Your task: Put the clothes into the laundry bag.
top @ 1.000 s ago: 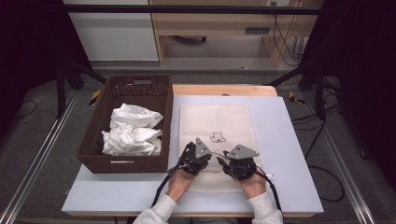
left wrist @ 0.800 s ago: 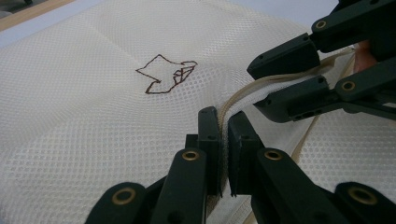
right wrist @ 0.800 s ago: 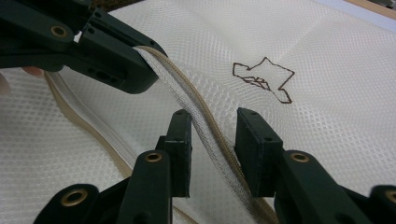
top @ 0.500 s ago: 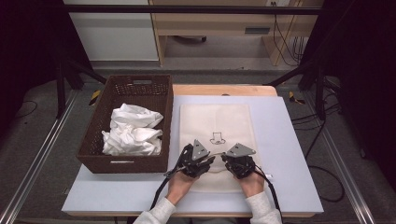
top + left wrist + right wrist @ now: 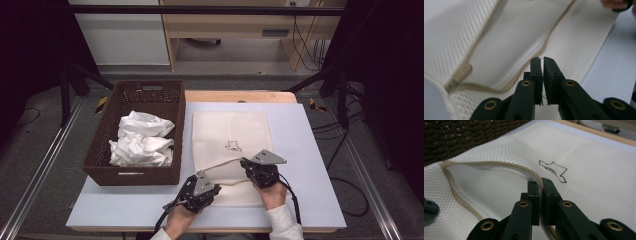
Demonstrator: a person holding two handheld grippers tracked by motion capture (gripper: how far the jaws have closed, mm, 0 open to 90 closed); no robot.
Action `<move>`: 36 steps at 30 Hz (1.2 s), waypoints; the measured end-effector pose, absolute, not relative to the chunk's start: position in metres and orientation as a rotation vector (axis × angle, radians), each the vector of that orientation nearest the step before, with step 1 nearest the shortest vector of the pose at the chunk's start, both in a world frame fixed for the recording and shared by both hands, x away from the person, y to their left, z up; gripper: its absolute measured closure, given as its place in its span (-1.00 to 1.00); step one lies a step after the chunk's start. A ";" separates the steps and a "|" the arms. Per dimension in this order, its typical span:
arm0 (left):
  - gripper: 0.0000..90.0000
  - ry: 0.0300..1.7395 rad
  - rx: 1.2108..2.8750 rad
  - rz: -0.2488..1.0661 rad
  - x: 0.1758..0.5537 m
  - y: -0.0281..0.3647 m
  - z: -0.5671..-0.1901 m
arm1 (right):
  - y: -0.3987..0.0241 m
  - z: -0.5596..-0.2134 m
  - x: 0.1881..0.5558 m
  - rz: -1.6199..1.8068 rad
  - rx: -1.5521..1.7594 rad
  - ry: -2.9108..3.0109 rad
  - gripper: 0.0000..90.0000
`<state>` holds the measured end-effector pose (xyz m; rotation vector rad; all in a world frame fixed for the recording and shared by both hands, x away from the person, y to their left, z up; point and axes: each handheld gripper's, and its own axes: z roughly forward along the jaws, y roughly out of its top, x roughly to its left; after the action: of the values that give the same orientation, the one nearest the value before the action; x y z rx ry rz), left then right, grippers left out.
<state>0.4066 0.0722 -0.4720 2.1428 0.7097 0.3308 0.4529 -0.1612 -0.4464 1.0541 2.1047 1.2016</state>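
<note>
The cream mesh bag (image 5: 231, 145) lies flat on the counter (image 5: 305, 165) near its front edge, just beside the brown basket (image 5: 135, 170). The right hand-held gripper (image 5: 248, 165) is closed on the upper zipper edge of the bag's mouth and lifts it. The left hand-held gripper (image 5: 214, 190) has just been closing and its jaws are now pinched on the lower edge of the mouth.

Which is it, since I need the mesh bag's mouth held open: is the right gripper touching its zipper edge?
Touching. In the right gripper view, the right gripper has its jaws shut on the zipper edge of the mesh bag.
</note>
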 end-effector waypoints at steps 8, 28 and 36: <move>0.97 0.732 2.182 0.312 0.406 0.072 -0.484 | -0.161 -0.429 0.451 1.271 1.032 2.017 0.91; 0.52 0.721 2.102 0.362 0.394 0.083 -0.457 | -0.162 -0.413 0.449 1.342 1.007 1.961 0.90; -0.11 0.766 1.937 0.507 0.400 0.130 -0.395 | -0.168 -0.417 0.446 1.318 1.015 1.976 0.90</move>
<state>0.3997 0.1304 -0.3947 1.9374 0.7662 0.5070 0.4459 -0.1681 -0.4168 1.0148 1.9757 1.3182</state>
